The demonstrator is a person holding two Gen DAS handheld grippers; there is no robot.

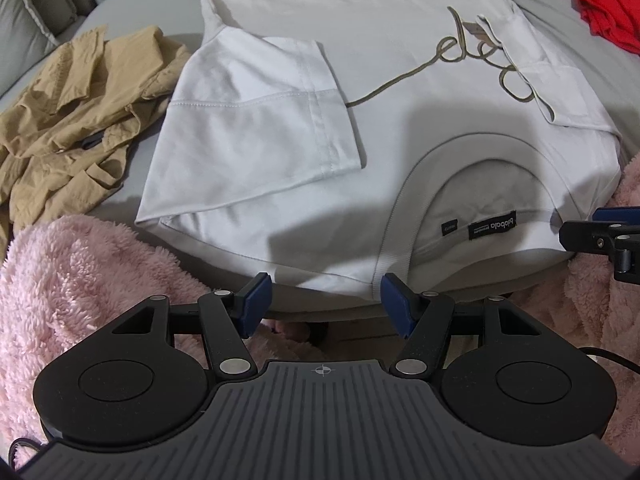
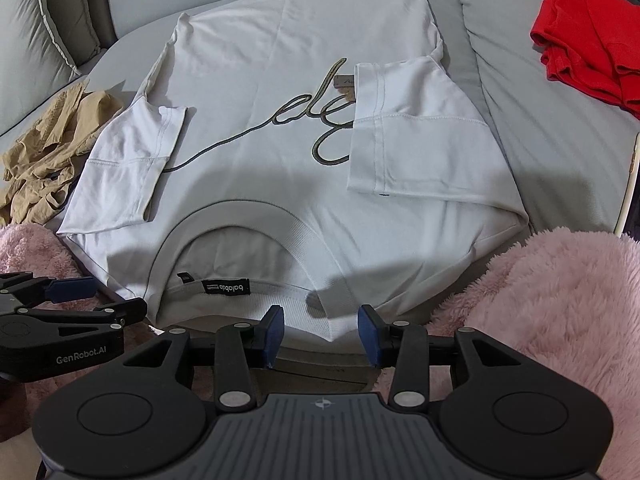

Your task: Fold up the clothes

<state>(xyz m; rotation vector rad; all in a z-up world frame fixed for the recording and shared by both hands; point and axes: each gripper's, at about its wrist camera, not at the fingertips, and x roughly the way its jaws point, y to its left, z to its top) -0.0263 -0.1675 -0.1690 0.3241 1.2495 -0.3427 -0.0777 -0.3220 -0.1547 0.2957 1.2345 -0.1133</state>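
White T-shirt (image 2: pixel 280 60) collar edge lies between the parted right fingers (image 2: pixel 276 330); left fingers (image 1: pixel 254 304) spread wide, empty.

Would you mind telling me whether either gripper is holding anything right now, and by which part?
Nothing is held. The left gripper and right gripper both stand open at the collar edge of the white T-shirt.

The T-shirt (image 2: pixel 280 60) is plain white, with a looping script across the chest in dull olive-gold and a small black neck label (image 2: pixel 226 286) lettered in white. It lies on a pale grey bed (image 2: pixel 540 140). To one side sits a tan garment (image 1: pixel 72 104), to the other a bright red one (image 2: pixel 592 32). Fluffy pink fabric (image 2: pixel 560 300) fills the near edge. Each claw is black with dark blue pads (image 2: pixel 273 334).
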